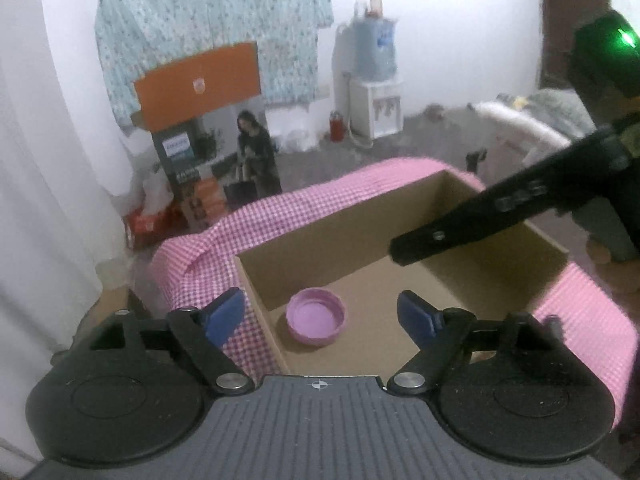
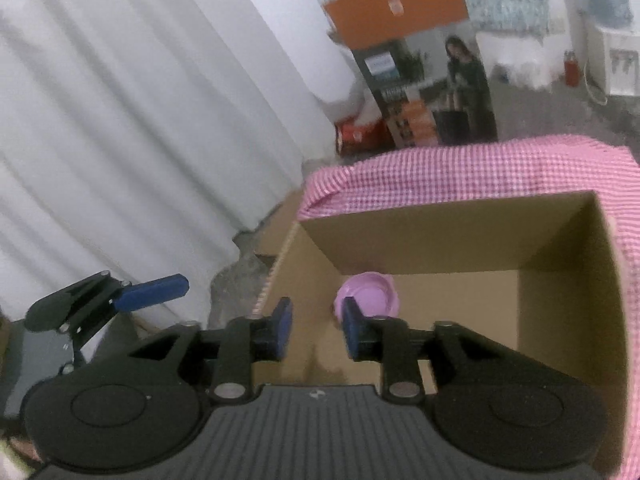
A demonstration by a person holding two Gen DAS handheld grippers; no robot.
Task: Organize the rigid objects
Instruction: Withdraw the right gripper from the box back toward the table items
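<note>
Left claw (image 1: 320, 316) spread wide and empty, right claw (image 2: 316, 330) part-open on nothing, pink lid (image 1: 316, 316) lying open side up inside cardboard box (image 1: 320, 236): drop apparently done, next up another loose item off the surface.

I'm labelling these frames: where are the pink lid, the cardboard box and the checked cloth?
pink lid (image 1: 316, 316), left wrist view, its hollow inside.
cardboard box (image 1: 328, 232), left wrist view, far inner wall.
checked cloth (image 2: 460, 168), right wrist view, top behind box.
</note>
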